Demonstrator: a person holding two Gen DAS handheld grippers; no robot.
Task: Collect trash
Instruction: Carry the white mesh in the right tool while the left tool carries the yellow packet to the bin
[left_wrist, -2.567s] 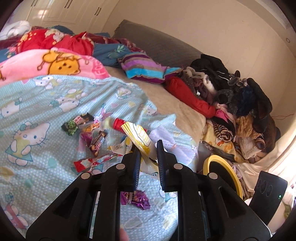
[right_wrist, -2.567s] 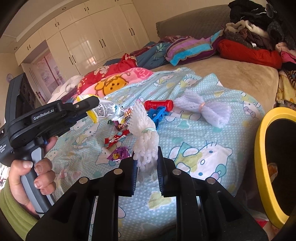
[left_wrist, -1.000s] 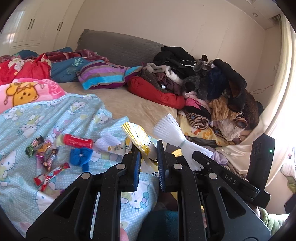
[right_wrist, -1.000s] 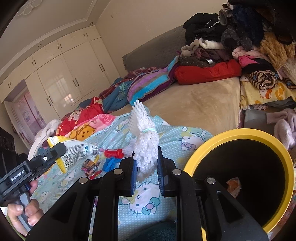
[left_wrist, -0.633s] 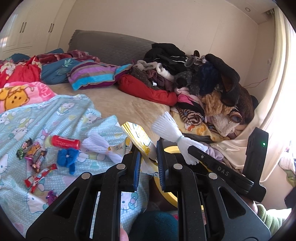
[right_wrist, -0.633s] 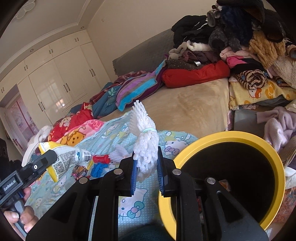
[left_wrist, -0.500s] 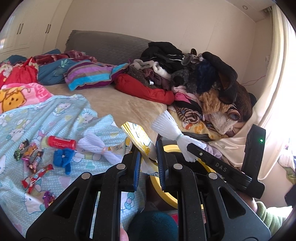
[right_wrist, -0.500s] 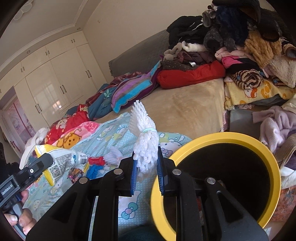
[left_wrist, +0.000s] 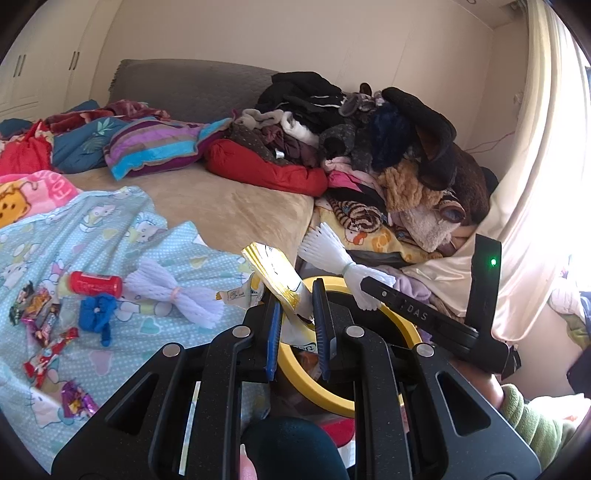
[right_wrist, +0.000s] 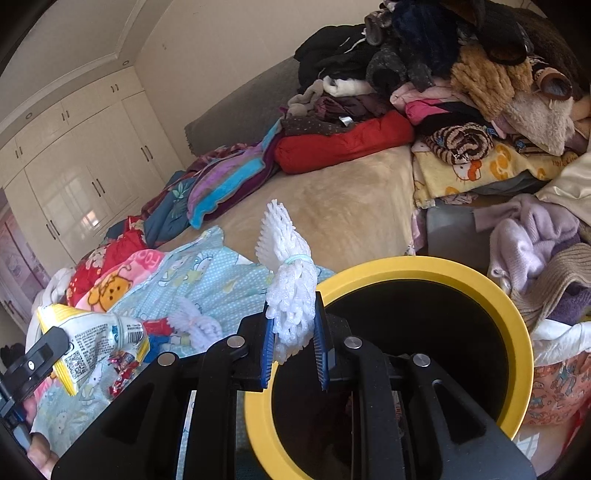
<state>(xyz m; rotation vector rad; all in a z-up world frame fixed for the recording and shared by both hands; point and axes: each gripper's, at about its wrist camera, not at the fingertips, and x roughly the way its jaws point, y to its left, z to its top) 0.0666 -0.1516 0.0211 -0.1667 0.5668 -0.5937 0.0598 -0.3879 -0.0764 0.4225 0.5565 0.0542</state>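
Both claws (left_wrist: 295, 325) (right_wrist: 291, 343) — seemingly clamped

We can't make out the contents of the yellow-rimmed bin (right_wrist: 480, 284), its inside too dark. Left gripper (left_wrist: 295, 314) hides the snack wrapper's (left_wrist: 275, 275) lower end. Candy wrappers (left_wrist: 40, 325) too small to read.

Each camera sits behind its own gripper's two fingers, looking forward along them. The left wrist view faces across the bed (left_wrist: 229, 206) toward the headboard (left_wrist: 192, 88). The right wrist view looks steeply down into the yellow-rimmed bin (right_wrist: 517, 317), close beneath. Both views share bin, bed and clothes pile (left_wrist: 388, 140).
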